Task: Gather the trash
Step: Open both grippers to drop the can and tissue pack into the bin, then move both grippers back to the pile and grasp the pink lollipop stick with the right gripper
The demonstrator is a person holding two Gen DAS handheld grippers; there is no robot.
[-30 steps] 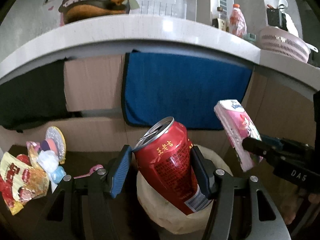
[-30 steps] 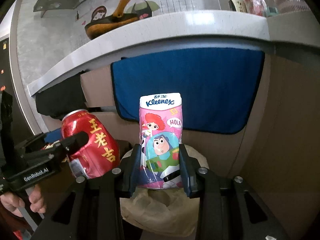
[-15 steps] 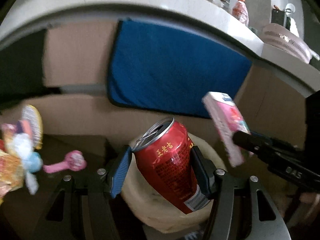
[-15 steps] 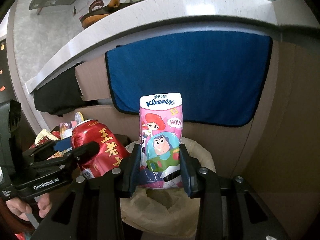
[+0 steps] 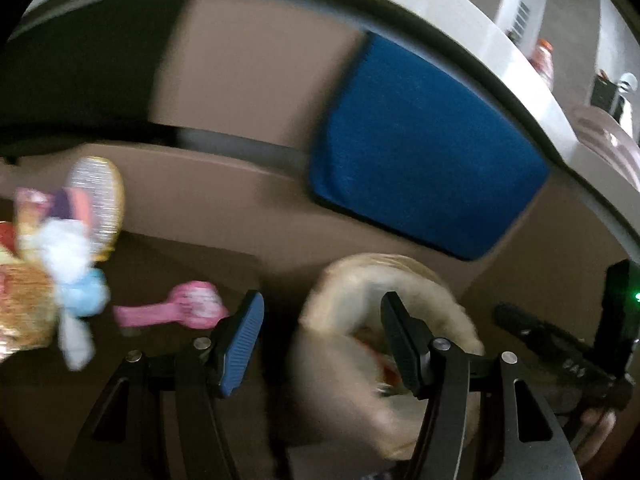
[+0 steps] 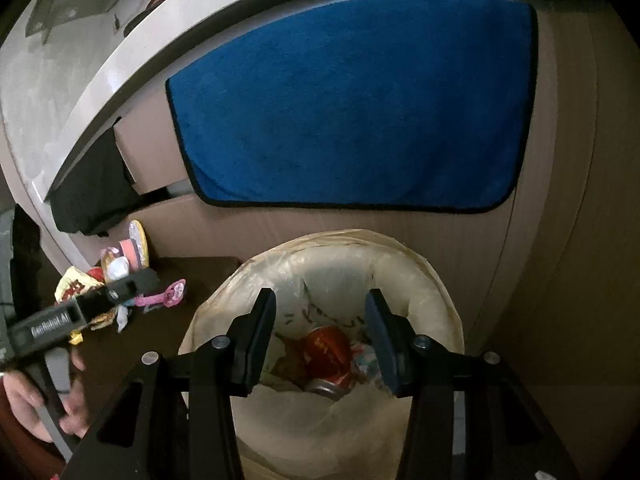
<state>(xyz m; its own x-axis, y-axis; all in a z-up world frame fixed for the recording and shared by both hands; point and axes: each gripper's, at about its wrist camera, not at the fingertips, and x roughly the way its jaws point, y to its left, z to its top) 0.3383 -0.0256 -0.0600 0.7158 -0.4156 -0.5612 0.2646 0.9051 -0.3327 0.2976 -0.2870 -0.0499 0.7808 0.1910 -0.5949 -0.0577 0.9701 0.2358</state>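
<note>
A bin lined with a pale plastic bag (image 6: pixel 404 264) stands on the floor below my right gripper (image 6: pixel 320 316), which is open and empty above its mouth. The red can (image 6: pixel 326 350) lies inside the bin, with the pink tissue pack (image 6: pixel 366 358) beside it, partly hidden by a finger. My left gripper (image 5: pixel 320 332) is open and empty at the bin's left rim (image 5: pixel 360 272); that view is blurred. A pile of wrappers and packets (image 5: pixel 44 248) and a pink toy (image 5: pixel 180 310) lie on the dark floor to the left, also in the right wrist view (image 6: pixel 120 276).
A blue towel (image 6: pixel 352 104) hangs on the cabinet front behind the bin, under a white counter edge (image 6: pixel 120 76). A black cloth (image 6: pixel 88 192) hangs to its left. The left gripper's body (image 6: pixel 80 312) shows in the right wrist view.
Both grippers opened. The red can and the tissue pack dropped into the bin. The left gripper swung left, blurring its view.
</note>
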